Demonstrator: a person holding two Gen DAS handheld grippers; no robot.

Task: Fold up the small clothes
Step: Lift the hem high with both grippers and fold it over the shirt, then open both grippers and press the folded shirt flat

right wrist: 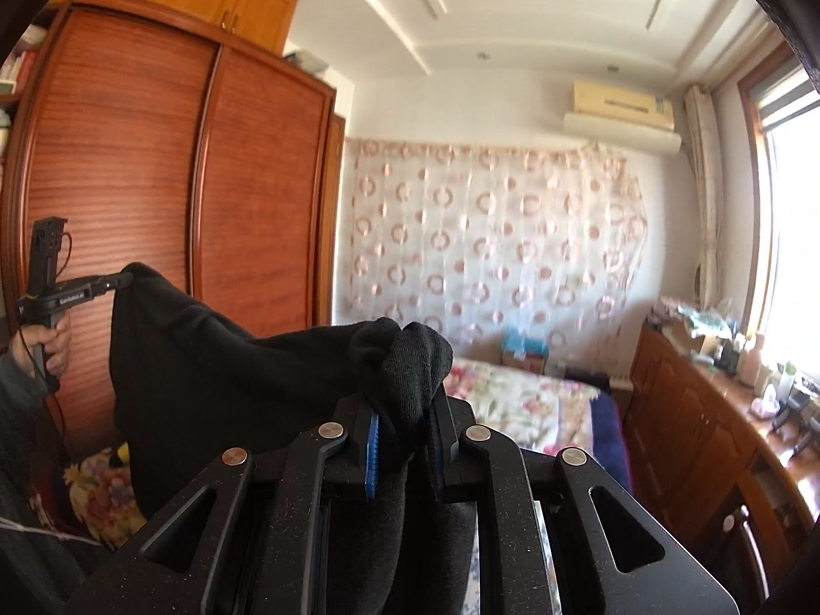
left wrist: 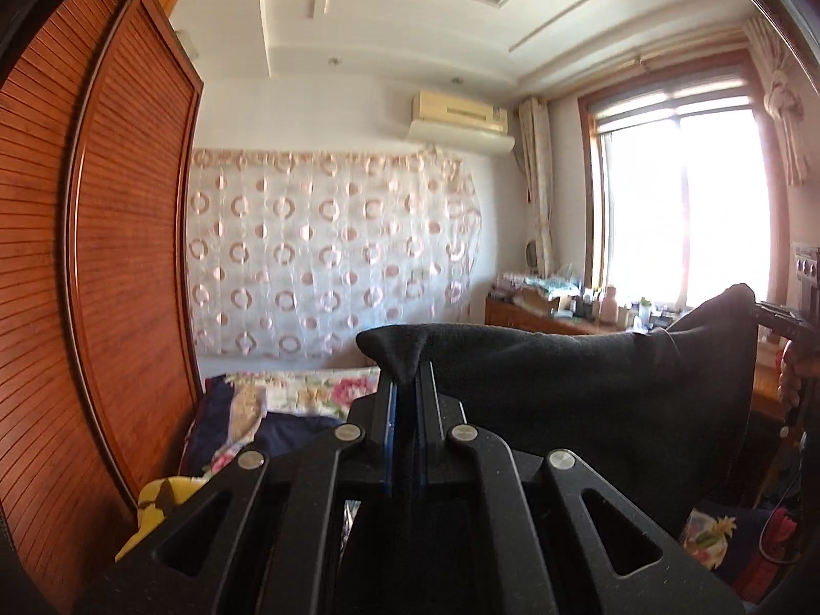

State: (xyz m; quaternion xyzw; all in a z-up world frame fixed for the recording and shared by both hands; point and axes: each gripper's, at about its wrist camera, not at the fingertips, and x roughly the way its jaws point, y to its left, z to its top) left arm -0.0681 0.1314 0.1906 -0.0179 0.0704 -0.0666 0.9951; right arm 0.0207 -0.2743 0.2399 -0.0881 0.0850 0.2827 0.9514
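Note:
A black garment (left wrist: pixel 589 394) hangs stretched in the air between both grippers, high above the bed. My left gripper (left wrist: pixel 407 389) is shut on one top corner, with the cloth bunched between its blue pads. The right gripper (left wrist: pixel 769 315) shows at the right edge of the left wrist view, holding the other corner. In the right wrist view the black garment (right wrist: pixel 215 374) sags to the left, and my right gripper (right wrist: pixel 405 410) is shut on a thick wad of it. The left gripper (right wrist: pixel 120 279) pinches the far corner there, held by a hand (right wrist: pixel 48 343).
A bed with a floral quilt (right wrist: pixel 523 405) lies below and ahead. A tall wooden wardrobe (right wrist: pixel 154 179) stands on the left. A low wooden cabinet (right wrist: pixel 707 410) with bottles runs under the window (left wrist: pixel 681 205) on the right. A yellow item (left wrist: pixel 154 507) lies on the bed's left.

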